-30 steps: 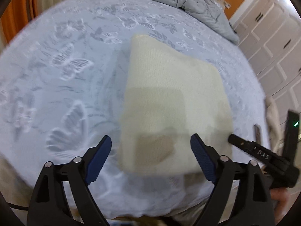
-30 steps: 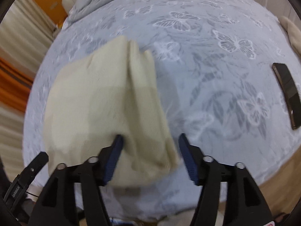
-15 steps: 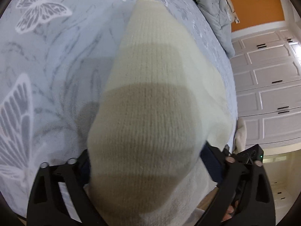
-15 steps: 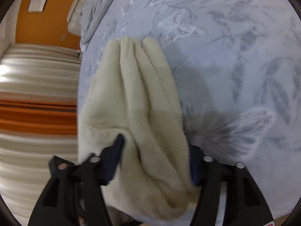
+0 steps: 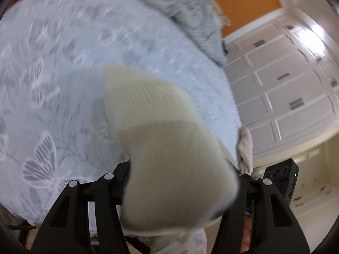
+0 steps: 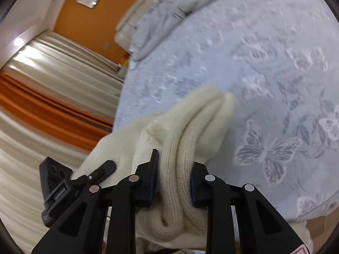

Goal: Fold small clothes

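Right wrist view shows your right gripper (image 6: 174, 178) clenched on a bunched ridge of the cream knit garment (image 6: 184, 139), with several thick layers squeezed between the blue pads (image 6: 154, 175). On the left wrist view, the same garment (image 5: 169, 148) drapes over your left gripper (image 5: 180, 188) and hides the fingertips; the cloth seems pinched there, but I cannot tell for certain whether the jaws are closed on it. The garment hangs lifted above the bedspread (image 5: 63, 84), near the front edge of the bed, its far tip pointing out over the sheet.

What could go wrong, as I judge it: the right grip takes a fat roll rather than a clean edge, so layers may slip out unevenly and spoil the fold when you lay it down. If the left side holds only loosely, that corner could drop and the piece would twist. Both views are blurred, so a fast swing could fling the free end past where you want it, or off the bed edge.

The knit is ribbed, soft and thick, rounded into puffy folds rather than sharp creases; it will likely spring back unless pressed flat. The bedspread is pale blue-grey with a raised butterfly pattern, smooth-looking and slightly sheer at the hem. A rumpled grey duvet (image 5: 190, 14) lies at the far end.
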A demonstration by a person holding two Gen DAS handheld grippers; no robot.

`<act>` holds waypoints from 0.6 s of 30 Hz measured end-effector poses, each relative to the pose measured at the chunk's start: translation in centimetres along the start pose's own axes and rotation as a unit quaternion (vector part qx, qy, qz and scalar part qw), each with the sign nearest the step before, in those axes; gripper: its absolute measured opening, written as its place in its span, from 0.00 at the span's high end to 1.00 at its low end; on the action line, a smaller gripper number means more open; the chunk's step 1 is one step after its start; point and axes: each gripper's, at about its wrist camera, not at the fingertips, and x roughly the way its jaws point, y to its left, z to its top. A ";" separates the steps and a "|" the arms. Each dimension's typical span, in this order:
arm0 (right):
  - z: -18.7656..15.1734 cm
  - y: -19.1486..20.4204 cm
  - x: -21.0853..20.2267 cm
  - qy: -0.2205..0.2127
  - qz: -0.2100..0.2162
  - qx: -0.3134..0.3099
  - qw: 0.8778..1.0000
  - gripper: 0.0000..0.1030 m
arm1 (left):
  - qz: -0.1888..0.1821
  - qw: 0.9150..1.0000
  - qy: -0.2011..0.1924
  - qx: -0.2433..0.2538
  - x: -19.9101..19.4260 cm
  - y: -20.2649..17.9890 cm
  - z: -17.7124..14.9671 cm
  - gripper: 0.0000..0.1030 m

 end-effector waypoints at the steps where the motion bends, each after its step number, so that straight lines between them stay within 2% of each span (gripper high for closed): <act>1: -0.3 0.3 -1.4 -0.006 0.005 -0.008 1.000 0.76 | -0.006 1.000 -0.010 0.011 -1.0 -0.8 0.0 0.48; 4: -0.8 3.2 -4.8 -0.032 0.024 -0.037 0.999 0.76 | -0.028 0.997 -0.048 0.045 -5.0 -3.4 0.3 0.48; 11: -0.5 11.6 -8.1 -0.081 0.054 -0.123 0.988 0.76 | -0.057 0.985 -0.130 0.100 -13.0 -6.6 2.3 0.50; 15: 0.1 17.4 -8.8 -0.114 0.087 -0.190 0.971 0.76 | -0.069 0.971 -0.188 0.133 -18.1 -6.9 3.8 0.50; 18: 0.3 19.9 -7.7 -0.126 0.099 -0.218 0.963 0.75 | -0.049 0.961 -0.220 0.162 -20.3 -5.9 4.8 0.47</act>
